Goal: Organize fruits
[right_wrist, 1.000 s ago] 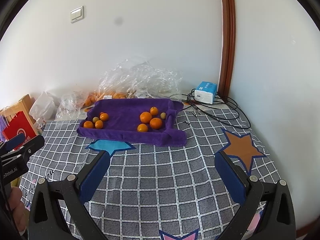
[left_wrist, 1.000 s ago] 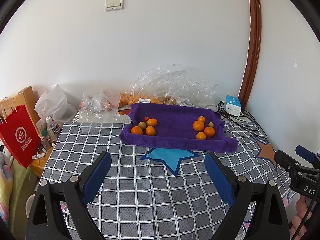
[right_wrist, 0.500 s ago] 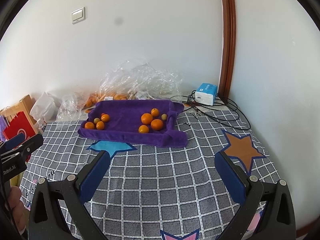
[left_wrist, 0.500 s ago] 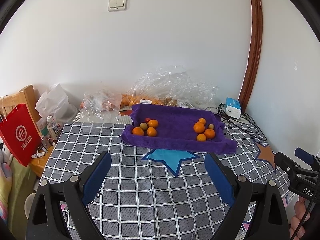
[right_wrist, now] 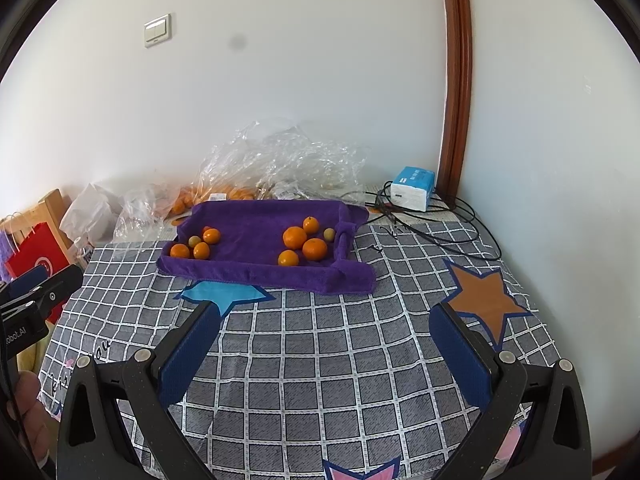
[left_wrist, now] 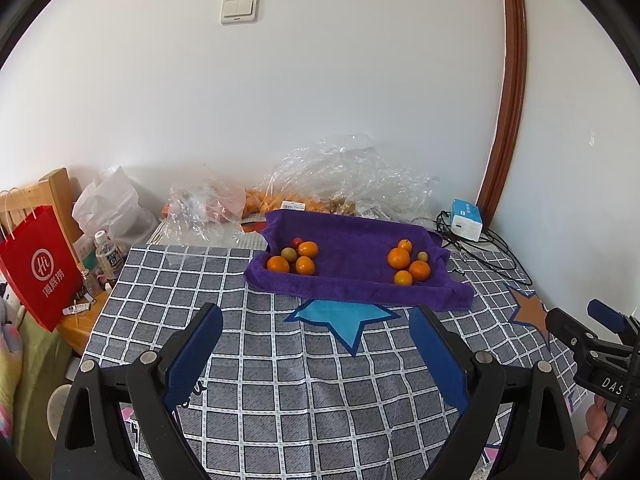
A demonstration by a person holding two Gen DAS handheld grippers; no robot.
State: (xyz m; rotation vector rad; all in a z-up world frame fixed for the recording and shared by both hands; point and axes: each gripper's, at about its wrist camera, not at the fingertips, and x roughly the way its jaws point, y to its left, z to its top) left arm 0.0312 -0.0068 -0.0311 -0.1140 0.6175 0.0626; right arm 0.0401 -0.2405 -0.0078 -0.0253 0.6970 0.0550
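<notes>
A purple towel tray (left_wrist: pixel 352 256) (right_wrist: pixel 256 224) lies at the far side of the checked tablecloth. It holds two clusters of fruit: a left group (left_wrist: pixel 298 258) (right_wrist: pixel 196 245) of oranges with a small green fruit and a red one, and a right group (left_wrist: pixel 408 264) (right_wrist: pixel 304 242) of oranges with a small green fruit. My left gripper (left_wrist: pixel 316 344) is open and empty, well short of the tray. My right gripper (right_wrist: pixel 324 340) is also open and empty, equally far back. Each gripper shows at the other view's edge.
Clear plastic bags (left_wrist: pixel 344 176) with more oranges lie behind the tray against the wall. A white and blue box (right_wrist: pixel 412 188) with black cables (right_wrist: pixel 440 232) sits at the back right. A red paper bag (left_wrist: pixel 36 268) and a bottle (left_wrist: pixel 106 254) stand left of the table.
The scene sits slightly lower in both views, a small drift only. Both grippers stay open and no fruit has moved.
</notes>
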